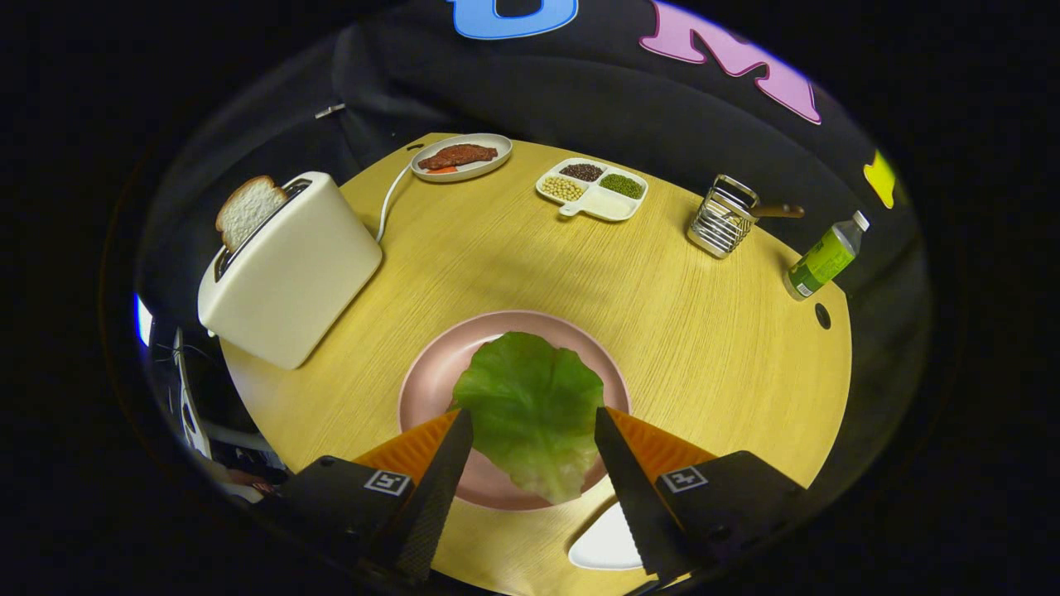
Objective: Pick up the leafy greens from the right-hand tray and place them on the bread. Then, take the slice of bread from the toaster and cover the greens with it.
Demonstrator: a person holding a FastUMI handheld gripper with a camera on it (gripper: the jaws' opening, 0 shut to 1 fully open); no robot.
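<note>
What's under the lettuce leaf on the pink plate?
Only the pink plate shows around the lettuce leaf. Any bread beneath is covered by the leaf. Open gripper fingers flank it.

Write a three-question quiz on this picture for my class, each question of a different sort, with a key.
1. True or false: the slice stands in the toaster.
2. Where is the lettuce? A. on the pink plate, between the open fingers; B. on the grey plate with the meat; C. in the wire rack.
3. Fill in: the bottle stands beside the ____, far from the toaster.

Key: 1 true; 2 A, the gripper open and holding nothing; 3 rack.
</note>
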